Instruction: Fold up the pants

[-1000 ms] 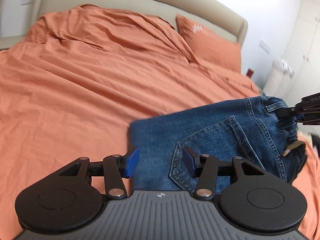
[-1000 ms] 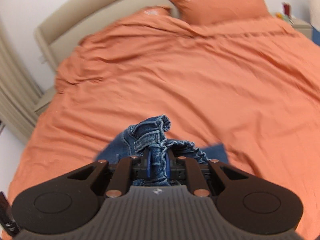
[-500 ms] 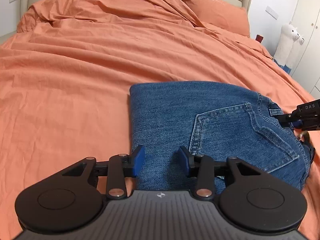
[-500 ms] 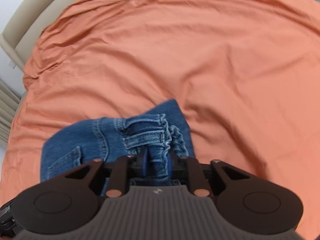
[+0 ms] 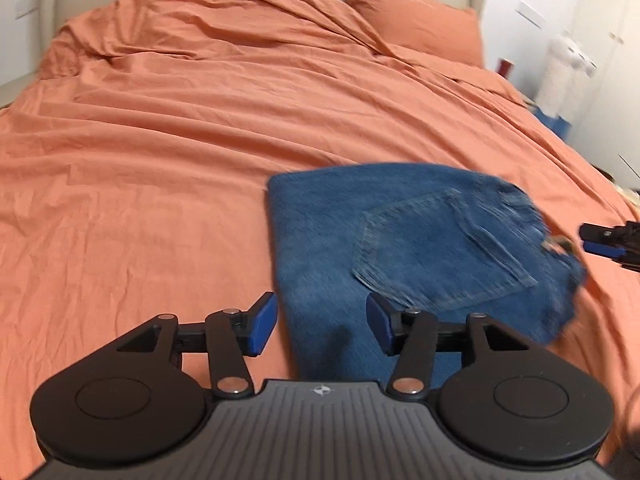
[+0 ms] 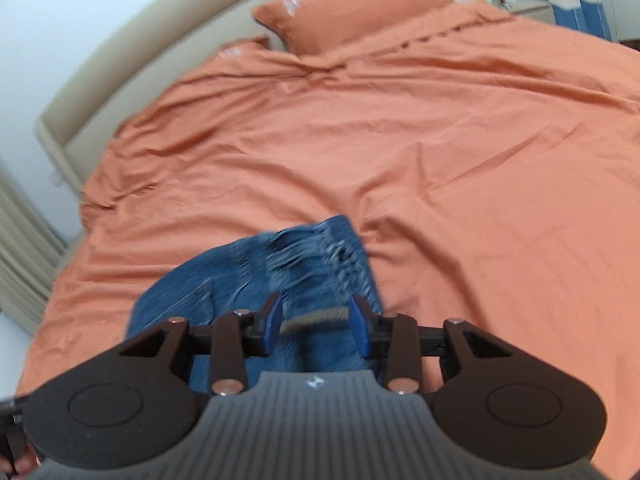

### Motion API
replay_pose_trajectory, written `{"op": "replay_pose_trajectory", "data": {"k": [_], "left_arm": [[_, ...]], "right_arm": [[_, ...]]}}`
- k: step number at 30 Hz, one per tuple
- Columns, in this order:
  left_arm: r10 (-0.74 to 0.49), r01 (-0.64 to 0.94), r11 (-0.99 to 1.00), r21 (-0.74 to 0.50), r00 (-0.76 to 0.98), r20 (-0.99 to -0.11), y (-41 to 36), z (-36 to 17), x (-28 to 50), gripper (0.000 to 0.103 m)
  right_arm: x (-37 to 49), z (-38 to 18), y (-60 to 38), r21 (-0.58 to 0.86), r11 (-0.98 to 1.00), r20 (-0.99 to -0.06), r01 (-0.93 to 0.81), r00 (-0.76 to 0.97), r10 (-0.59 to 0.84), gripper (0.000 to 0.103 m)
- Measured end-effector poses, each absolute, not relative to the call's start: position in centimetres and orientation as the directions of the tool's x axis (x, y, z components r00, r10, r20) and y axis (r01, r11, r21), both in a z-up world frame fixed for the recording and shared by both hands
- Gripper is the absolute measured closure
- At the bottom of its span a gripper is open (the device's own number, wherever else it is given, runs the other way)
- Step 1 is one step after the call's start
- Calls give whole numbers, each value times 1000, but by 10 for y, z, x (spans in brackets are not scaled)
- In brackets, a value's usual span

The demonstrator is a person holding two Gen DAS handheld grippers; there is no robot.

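Blue jeans [image 5: 400, 248] lie folded on the orange bed cover [image 5: 160, 160], back pocket up; they are motion-blurred. My left gripper [image 5: 320, 326] hovers over the fold's near left edge, jaws opening, with no cloth pinched between its blue pads. In the right wrist view the jeans [image 6: 256, 272] lie just ahead of my right gripper [image 6: 316, 322]. Its jaws are opening and a brown waistband patch [image 6: 316, 314] shows in the gap, with neither pad pressing on it. From the left wrist view the right gripper [image 5: 600, 238] sits just off the waistband end.
Orange pillows [image 5: 412, 20] lean on a beige headboard [image 6: 120, 60] at the far end. A white plush toy [image 5: 564, 68] and a wardrobe stand beyond the bed's right side. Wrinkled orange cover surrounds the jeans.
The right gripper came down with the bunched waistband, then opened and let it go. The jeans now lie flat. The left gripper's jaws narrowed, then widened again.
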State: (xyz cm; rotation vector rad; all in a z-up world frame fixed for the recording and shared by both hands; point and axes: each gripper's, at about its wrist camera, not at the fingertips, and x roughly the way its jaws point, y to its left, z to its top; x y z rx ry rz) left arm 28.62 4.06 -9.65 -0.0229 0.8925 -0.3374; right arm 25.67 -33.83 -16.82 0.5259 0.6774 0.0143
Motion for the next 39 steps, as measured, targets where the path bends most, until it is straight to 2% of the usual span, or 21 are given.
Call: {"op": "replay_pose_trajectory", "data": {"k": [2, 6, 8, 13, 14, 15, 16, 17, 18, 23, 27, 32, 39], "left_arm": [[-305, 317, 938, -139, 566, -766, 38, -92, 273, 41], [-290, 368, 925, -95, 523, -801, 32, -96, 247, 38], [-285, 406, 911, -74, 489, -824, 28, -102, 234, 36], [-154, 459, 884, 91, 470, -869, 6, -127, 216, 36], [-127, 453, 884, 118, 475, -871, 4, -133, 216, 39], [-110, 449, 883, 135, 477, -872, 3, -138, 217, 54], [-104, 444, 885, 142, 484, -869, 2, -141, 217, 63], [-122, 447, 886, 122, 480, -869, 3, -142, 217, 76], [-128, 445, 888, 117, 483, -866, 4, -141, 216, 80], [-141, 467, 871, 154, 537, -831, 9, -117, 204, 84], [-75, 505, 840, 199, 472, -879, 2, -148, 210, 86], [-106, 465, 881, 90, 380, -919, 14, -170, 226, 87], [-112, 447, 892, 66, 360, -926, 17, -167, 222, 87]], "right_arm": [[237, -173, -331, 465, 878, -559, 118, 808, 187, 69], [237, -185, -322, 478, 876, -567, 69, 786, 248, 70], [239, -190, -319, 438, 897, -569, 58, 790, 227, 70], [243, -202, -320, 419, 906, -579, 58, 786, 218, 71], [243, -203, -321, 418, 907, -579, 56, 786, 218, 71], [244, -203, -321, 418, 907, -580, 55, 785, 219, 71], [244, -203, -322, 420, 906, -579, 56, 785, 220, 71], [244, -203, -322, 421, 905, -579, 55, 785, 221, 71], [244, -204, -323, 423, 904, -580, 55, 783, 224, 71], [246, -203, -326, 430, 898, -611, 90, 761, 217, 72], [246, -211, -326, 396, 911, -678, 118, 707, 203, 73], [250, -226, -332, 432, 888, -718, 155, 656, 235, 73], [247, -233, -327, 402, 900, -741, 167, 637, 213, 72]]}}
